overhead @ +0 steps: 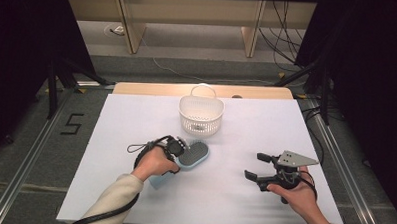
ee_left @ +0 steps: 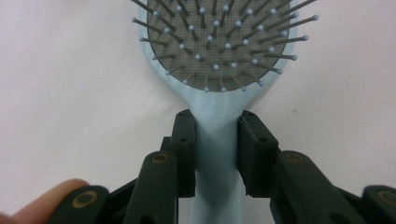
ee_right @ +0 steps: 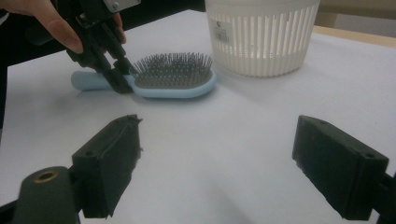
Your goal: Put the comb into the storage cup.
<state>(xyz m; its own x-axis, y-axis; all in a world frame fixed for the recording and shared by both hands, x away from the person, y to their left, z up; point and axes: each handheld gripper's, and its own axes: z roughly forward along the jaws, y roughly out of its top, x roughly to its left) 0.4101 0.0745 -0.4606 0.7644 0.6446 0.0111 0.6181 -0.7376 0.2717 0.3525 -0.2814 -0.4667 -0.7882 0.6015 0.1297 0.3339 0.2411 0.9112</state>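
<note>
A black figure "5" [overhead: 72, 123] is marked on the grey floor, off the worktop's left edge. The white slatted basket [ee_right: 261, 37] near the worktop's far edge bears a small white sticker [ee_right: 220, 31] below its rim; its print, seemingly a barcode, is too small to read.

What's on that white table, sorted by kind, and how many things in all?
Hairbrushes: 1, the light blue hairbrush, lying flat with its handle between the left claw's pads.
Baskets: 1, the white slatted basket beyond it.
Hand-held claws: 2, counting the right claw, open and holding nothing.
Total: 4
</note>
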